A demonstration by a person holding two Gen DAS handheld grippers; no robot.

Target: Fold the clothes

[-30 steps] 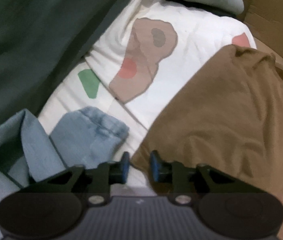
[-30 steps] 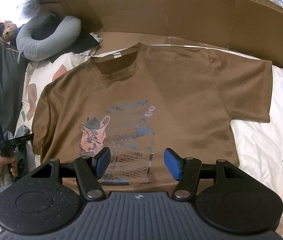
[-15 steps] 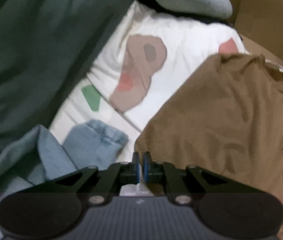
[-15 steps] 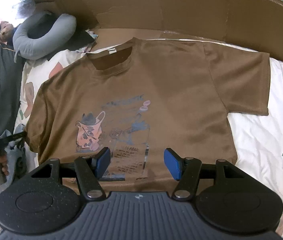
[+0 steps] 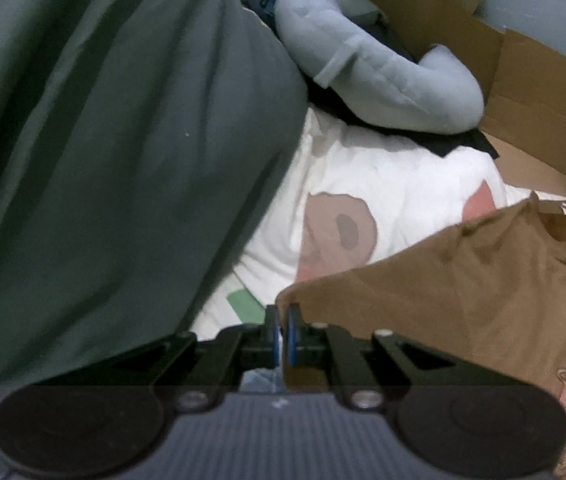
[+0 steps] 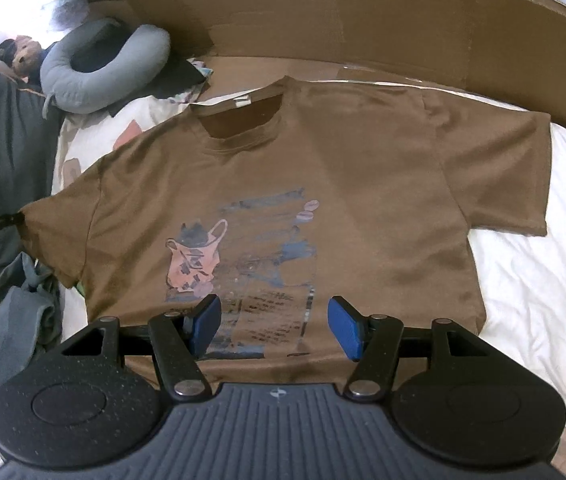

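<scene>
1. Since one second ago, the left gripper (image 5: 281, 336) has shut its blue pads on the edge of the left sleeve (image 6: 59, 236) of the brown T-shirt (image 6: 283, 208) and lifted it; the denim cloth that lay in front of it is now almost hidden below the gripper.
2. Now this gripper holds the sleeve hem between nearly touching pads, and in the right wrist view the sleeve is drawn out to a point toward the dark green cover (image 5: 103, 160).
3. The right gripper (image 6: 275, 322) hovers with its pads wide apart over the lower part of the shirt print (image 6: 243, 252) and holds nothing.
4. The T-shirt lies face up and spread on the white patterned bed sheet (image 6: 531, 264), collar toward the cardboard (image 6: 323, 20), the right sleeve (image 6: 507, 184) flat.
5. My judgement: the step in hand is the fold of the left side. The next move calls for carrying the sleeve up and across toward the middle of the shirt.
6. The pinch is only on the hem, so a slow pull seems wise. The right gripper could press the body so that it does not slide.
</scene>
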